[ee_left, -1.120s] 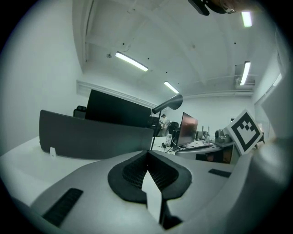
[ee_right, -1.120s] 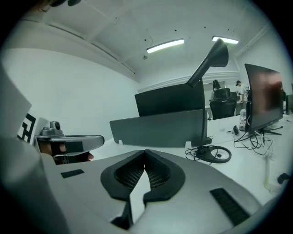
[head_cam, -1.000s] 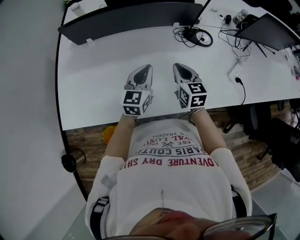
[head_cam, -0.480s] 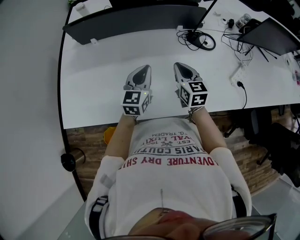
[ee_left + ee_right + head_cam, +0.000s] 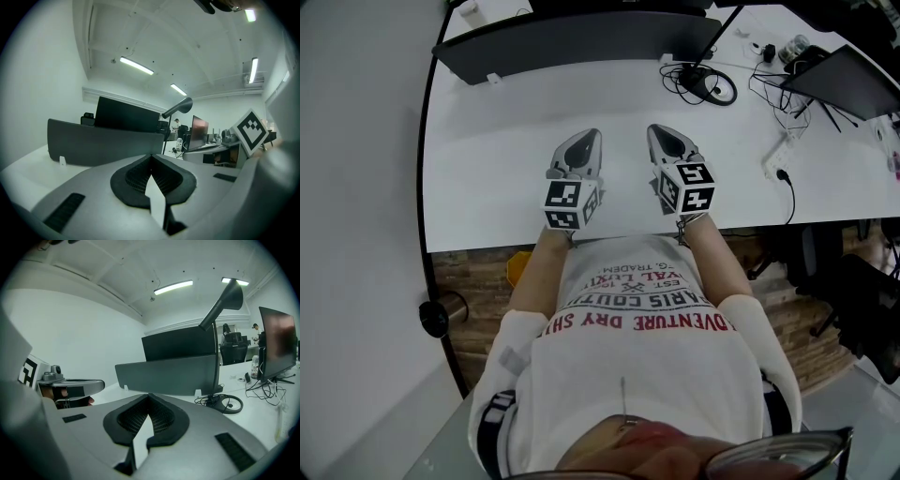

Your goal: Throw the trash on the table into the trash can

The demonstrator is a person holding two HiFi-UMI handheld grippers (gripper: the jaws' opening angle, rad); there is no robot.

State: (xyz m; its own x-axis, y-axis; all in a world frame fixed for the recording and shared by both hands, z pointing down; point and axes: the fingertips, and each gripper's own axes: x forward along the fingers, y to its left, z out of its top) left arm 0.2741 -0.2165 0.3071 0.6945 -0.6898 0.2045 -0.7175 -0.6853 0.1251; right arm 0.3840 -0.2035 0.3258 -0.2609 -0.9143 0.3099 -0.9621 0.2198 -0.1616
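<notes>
In the head view my left gripper (image 5: 590,137) and right gripper (image 5: 660,131) are held side by side, a little apart, over the front part of the white table (image 5: 497,169). Both point away from the person. The left gripper (image 5: 151,157) has its jaws together with nothing between the pads. The right gripper (image 5: 149,395) is shut and empty too. In the right gripper view the left gripper (image 5: 70,387) shows at the left. No trash lies on the table near the grippers, and I cannot make out a trash can.
A dark grey divider panel (image 5: 572,42) stands across the back of the table. A lamp base with coiled cable (image 5: 708,84), a power strip (image 5: 776,155) and a laptop (image 5: 853,80) sit at the right. A yellow object (image 5: 517,269) shows under the table's front edge.
Both grippers have stayed where they were, shut. Only the head view has shifted a little, so the things on the table sit slightly further right in the picture.
</notes>
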